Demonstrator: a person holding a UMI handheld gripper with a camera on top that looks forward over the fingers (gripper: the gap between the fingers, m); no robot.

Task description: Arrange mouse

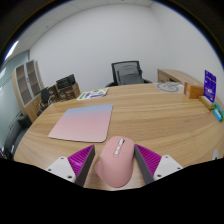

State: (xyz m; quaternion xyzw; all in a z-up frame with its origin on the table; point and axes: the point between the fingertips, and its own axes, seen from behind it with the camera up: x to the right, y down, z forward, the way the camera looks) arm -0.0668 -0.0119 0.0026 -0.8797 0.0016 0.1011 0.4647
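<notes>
Mouse (113, 162) clamped betw. gripper (113, 160) pads; mousepad (82, 122) at 11 o'clock. Risk: rounded shell slips w/ light squeeze, missing pad.

Bright, even light; fisheye-bent edges.

A wide wooden table (150, 112) is stretching away ahead, its pale brown top showing bare across most of the middle. A flat mouse mat (83, 122), fading from pink to pale blue, is lying on the near part of the table, to the left. Just to the right of the mat, a pink mouse (115, 161) is sitting at the near edge; whether it is resting on the wood cannot be told. Some papers (93, 94) are lying flat at the far side. A coiled cable (169, 87) is lying near the far right corner.
</notes>
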